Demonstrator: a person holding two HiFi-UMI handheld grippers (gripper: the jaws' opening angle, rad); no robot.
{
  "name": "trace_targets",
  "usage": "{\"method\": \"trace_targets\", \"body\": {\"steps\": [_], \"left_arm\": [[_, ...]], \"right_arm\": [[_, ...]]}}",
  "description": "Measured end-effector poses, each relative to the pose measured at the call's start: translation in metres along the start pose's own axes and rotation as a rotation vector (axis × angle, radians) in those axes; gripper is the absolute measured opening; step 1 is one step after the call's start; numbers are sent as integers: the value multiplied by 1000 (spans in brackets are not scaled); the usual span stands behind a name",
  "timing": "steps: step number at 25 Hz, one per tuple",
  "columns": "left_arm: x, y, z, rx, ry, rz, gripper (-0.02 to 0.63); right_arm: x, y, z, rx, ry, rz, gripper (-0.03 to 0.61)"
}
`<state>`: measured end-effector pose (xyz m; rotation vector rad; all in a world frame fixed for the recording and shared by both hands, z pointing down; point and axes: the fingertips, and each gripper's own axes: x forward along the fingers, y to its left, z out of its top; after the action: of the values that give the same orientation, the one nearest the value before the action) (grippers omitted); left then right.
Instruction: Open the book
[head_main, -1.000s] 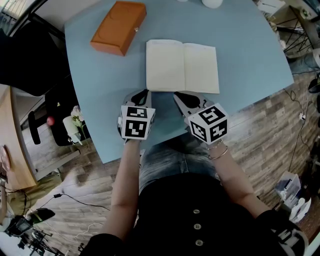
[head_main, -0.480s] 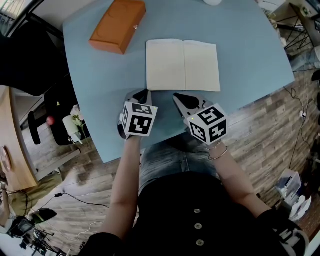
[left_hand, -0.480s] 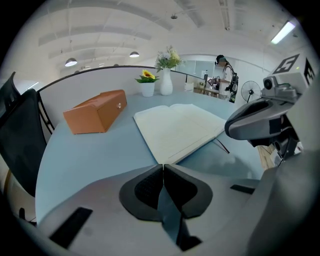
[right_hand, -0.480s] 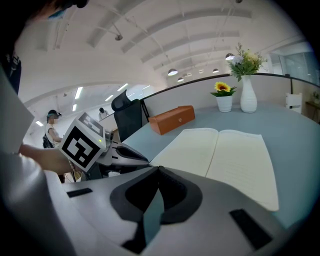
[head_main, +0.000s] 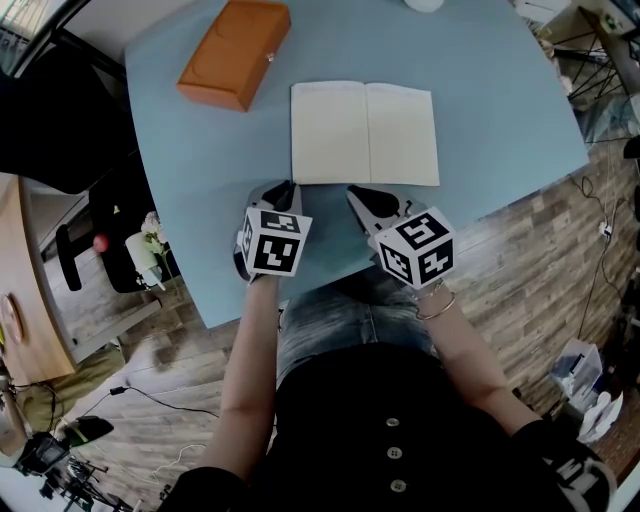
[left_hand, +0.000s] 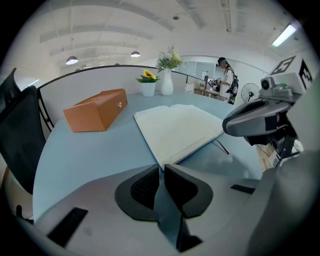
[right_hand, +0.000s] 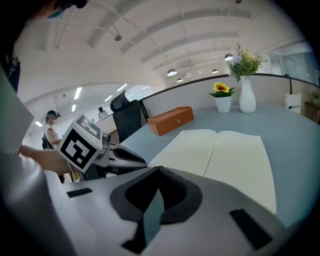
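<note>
The book (head_main: 365, 133) lies open and flat on the blue table (head_main: 200, 200), blank cream pages up; it also shows in the left gripper view as the book (left_hand: 180, 127) and in the right gripper view as the book (right_hand: 225, 155). My left gripper (head_main: 285, 187) hovers just short of the book's near left corner, jaws shut with nothing between them. My right gripper (head_main: 356, 194) sits at the near edge below the right page, jaws shut and empty. In its own view the left gripper (left_hand: 162, 170) points at the book's corner; the right gripper (right_hand: 159, 170) faces the pages.
An orange box (head_main: 235, 52) lies at the table's far left. Two white vases with flowers (left_hand: 166, 75) stand at the far edge. A black chair (head_main: 60, 110) stands left of the table. The table's near edge runs just under both grippers.
The left gripper's marker cube has shifted and rolled slightly near the book's corner. The book and the right gripper stay where they were.
</note>
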<state>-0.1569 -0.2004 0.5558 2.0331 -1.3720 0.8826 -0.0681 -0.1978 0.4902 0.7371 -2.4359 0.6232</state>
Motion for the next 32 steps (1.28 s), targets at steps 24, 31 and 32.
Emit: {"method": "trace_targets", "body": {"steps": [24,31,32], "left_arm": [[-38,3,38,-57,-163,-12,21],[-56,-6,62,-90,-252,-51,20],[-58,-8,65,-96,-265,-61,20]], "right_arm": [[-25,-6,19,-11,-70,-50,2],[-36,-6,30,-19,-106,-72,2],[-38,-6,32,-25,-112,-77,2]]}}
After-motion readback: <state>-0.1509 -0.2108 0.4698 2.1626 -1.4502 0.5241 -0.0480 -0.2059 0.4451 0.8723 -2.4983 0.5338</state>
